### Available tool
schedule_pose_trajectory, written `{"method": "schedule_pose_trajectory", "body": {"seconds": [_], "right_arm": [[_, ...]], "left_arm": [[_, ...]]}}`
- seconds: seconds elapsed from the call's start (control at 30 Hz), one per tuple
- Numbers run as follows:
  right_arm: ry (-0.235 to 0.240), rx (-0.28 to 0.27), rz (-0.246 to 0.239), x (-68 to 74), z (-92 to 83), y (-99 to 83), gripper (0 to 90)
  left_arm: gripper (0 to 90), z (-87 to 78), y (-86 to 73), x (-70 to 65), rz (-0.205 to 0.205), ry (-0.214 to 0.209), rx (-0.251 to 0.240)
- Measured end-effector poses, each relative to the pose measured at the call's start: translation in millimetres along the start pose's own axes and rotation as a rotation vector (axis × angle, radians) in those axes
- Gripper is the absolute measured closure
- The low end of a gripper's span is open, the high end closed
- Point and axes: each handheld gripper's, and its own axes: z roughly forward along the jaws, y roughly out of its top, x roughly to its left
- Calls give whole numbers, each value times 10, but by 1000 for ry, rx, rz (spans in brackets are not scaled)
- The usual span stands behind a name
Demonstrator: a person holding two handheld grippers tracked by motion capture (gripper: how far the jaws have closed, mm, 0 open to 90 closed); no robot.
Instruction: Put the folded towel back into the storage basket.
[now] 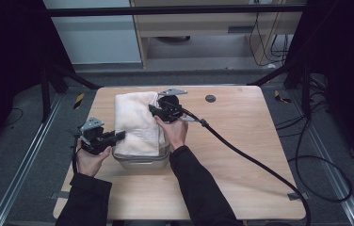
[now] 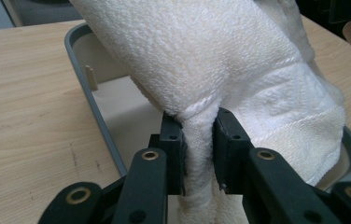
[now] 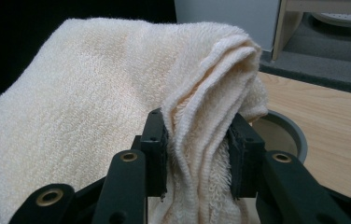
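Wooden table, round grey grommet

- My worktop is pale wood with rounded corners.
- A grey container sits on it near my edge.
- A dark round disc lies at the far side.

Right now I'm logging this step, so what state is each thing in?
Towel: folded, held up at both ends, draped over the bin.
Grey bin: open, on the table, its floor bare where it shows.
Left gripper: shut on a towel fold.
Right gripper: shut on the towel's layered edge.
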Motion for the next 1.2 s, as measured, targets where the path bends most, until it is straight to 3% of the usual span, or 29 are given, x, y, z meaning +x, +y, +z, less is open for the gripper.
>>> {"method": "schedule_pose_trajectory", "body": {"seconds": [0.83,1.1,1.2], "right_arm": [[-36,94,3,-136,187,-345,637],[-42,109,4,-159,236,-393,629],[-42,113,0,-162,239,-396,625]], "left_arm": [[747,318,-151,-18,29,50,119],[724,341,-153,-35,25,70,127],[687,341,-151,-42,19,97,130]]}}
